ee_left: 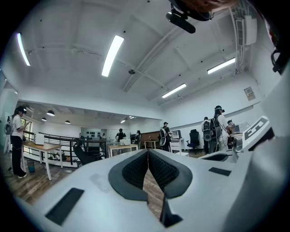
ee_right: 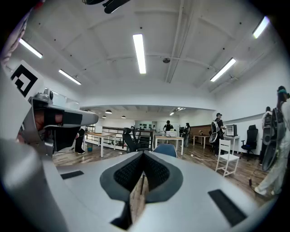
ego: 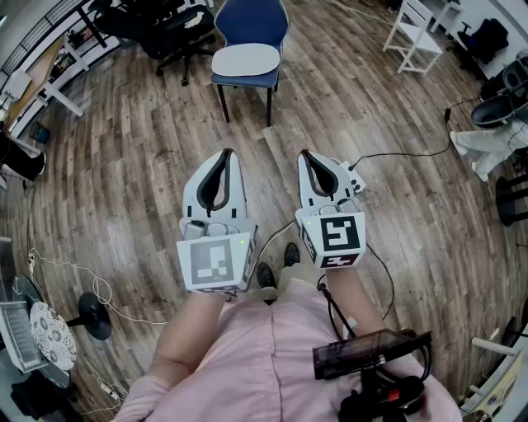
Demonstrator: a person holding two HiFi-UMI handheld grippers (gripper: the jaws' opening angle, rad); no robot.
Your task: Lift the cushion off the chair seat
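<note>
A blue chair [ego: 252,25] stands on the wooden floor well ahead of me, with a flat white cushion [ego: 246,59] lying on its seat. Its blue back [ee_right: 165,150] peeks above my right gripper in the right gripper view. My left gripper [ego: 227,154] and right gripper [ego: 305,155] are held side by side near my body, both pointing toward the chair and far short of it. Both are shut with the jaw tips meeting and nothing between them. In the left gripper view the left gripper [ee_left: 147,151] faces the room; the chair is hidden there.
A black office chair [ego: 169,33] stands left of the blue chair, a white chair [ego: 419,35] at the far right. Cables [ego: 404,152] trail across the floor on the right. Desks [ego: 37,86] line the left side. Several people [ee_left: 216,129] stand in the background.
</note>
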